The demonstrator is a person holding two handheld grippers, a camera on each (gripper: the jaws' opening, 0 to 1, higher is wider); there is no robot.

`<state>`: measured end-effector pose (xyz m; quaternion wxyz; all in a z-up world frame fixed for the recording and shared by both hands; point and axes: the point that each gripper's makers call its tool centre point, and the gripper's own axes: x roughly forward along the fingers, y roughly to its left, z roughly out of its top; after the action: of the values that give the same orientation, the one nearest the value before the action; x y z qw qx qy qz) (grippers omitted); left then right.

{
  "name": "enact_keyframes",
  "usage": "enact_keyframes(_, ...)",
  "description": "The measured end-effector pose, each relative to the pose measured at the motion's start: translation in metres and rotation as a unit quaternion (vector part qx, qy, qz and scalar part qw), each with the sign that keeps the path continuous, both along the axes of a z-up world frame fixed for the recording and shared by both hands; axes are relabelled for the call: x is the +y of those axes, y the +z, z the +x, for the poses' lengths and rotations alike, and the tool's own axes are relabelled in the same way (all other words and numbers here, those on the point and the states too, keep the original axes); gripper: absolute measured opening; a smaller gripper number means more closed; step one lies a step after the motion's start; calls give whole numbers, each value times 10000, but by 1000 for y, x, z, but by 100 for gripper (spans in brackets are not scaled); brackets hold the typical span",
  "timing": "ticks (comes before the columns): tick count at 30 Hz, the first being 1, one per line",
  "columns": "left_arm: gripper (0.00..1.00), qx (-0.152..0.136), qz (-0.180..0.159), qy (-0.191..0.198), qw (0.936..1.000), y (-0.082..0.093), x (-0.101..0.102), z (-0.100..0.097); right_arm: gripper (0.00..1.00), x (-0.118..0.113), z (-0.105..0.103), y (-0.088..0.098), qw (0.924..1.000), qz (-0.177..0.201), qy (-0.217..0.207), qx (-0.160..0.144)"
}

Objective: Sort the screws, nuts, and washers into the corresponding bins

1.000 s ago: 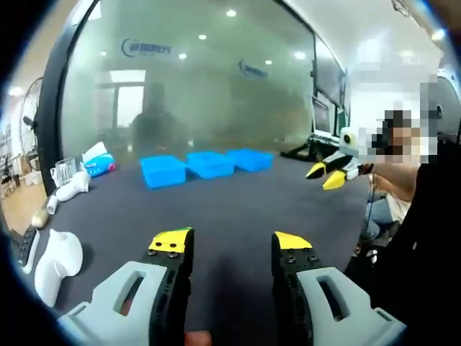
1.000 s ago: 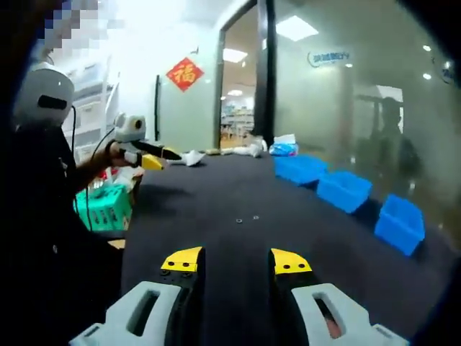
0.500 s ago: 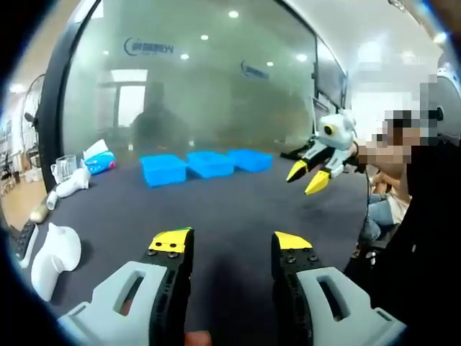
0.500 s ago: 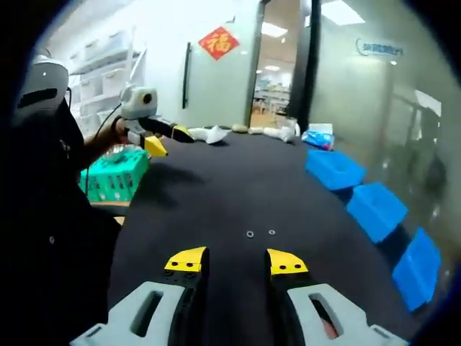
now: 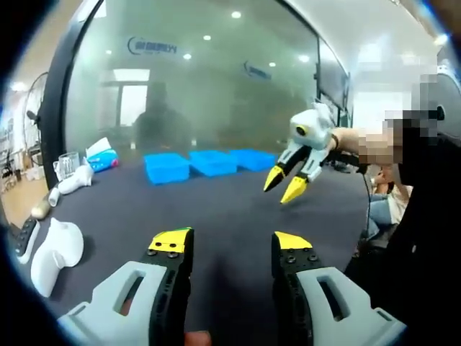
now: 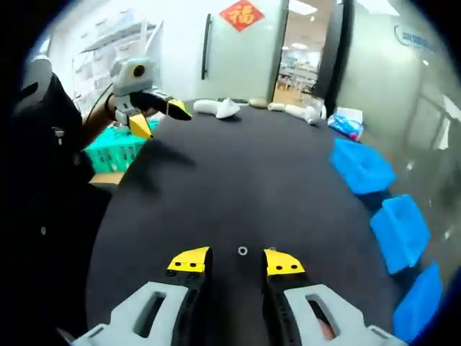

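In the left gripper view, your left hand-held gripper (image 5: 231, 244) hangs open and empty over the matte dark bench (image 5: 216, 205).

In the right gripper view, your right hand-held gripper (image 6: 236, 261), parted and empty, nears a tiny flat washer (image 6: 243, 251) that could skid from hard jaws; the blue bins (image 6: 360, 166) sit well apart.

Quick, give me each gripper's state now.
Left gripper: open, holding nothing.
Right gripper: open, fingers either side of a small washer on the table.
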<state>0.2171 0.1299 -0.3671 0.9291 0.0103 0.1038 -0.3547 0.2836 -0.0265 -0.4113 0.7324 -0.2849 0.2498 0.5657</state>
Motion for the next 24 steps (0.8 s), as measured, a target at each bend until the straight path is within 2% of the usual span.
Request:
enact_keyframes(10,43,5,-26,26,10000,-2,3,-1,18,7,6,-20,9992,-311,22,253)
enact_keyframes(15,43,14,-39,7,10000,-3,2,-2,16,5,11,-27,9990,-393,-30,230)
enact_keyframes(17,43,20,-36,7,10000,-3,2,-2,15,6,9,-27,9987,-355,-78,362)
enact_keyframes(21,43,23,-56,25,10000,-3,3,-2,12,6,8,-28,9985,-343,-109,410)
enact_keyframes(24,43,14,-88,37,10000,-2,3,-1,6,6,5,-28,9984,-356,-83,433)
